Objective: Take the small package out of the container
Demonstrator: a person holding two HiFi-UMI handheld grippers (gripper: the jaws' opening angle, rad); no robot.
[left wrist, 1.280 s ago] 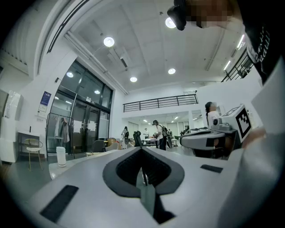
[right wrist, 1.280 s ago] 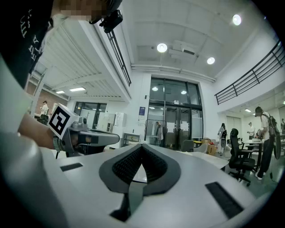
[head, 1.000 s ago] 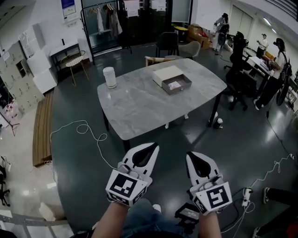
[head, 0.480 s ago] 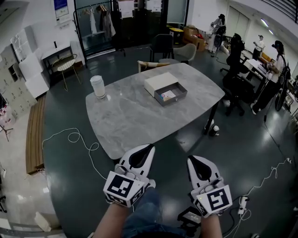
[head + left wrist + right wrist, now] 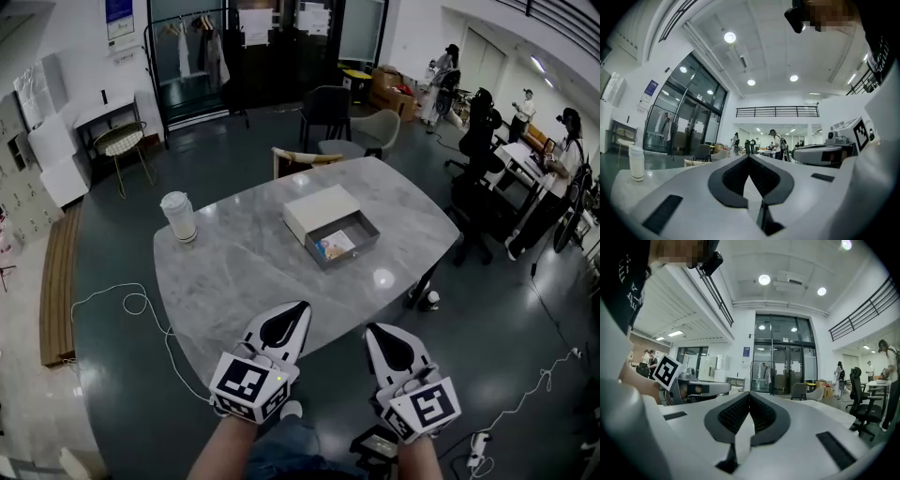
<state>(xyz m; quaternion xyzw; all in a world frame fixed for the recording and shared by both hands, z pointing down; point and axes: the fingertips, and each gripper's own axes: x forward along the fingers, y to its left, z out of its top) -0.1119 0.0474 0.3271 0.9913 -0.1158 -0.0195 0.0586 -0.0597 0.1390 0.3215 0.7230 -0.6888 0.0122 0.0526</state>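
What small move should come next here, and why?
Probably move the right gripper forward over the table and open its jaws. It and the left gripper are shut and empty, near the table's front edge, while the small package lies in the open gray box farther across.

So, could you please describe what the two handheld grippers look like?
The left gripper and right gripper are matching white plastic wedges tapering to a point. Each has a teardrop-shaped black opening lined with ribbed dark pads, and a white cube with black square markers at its rear. No sleeves show at the wrists.
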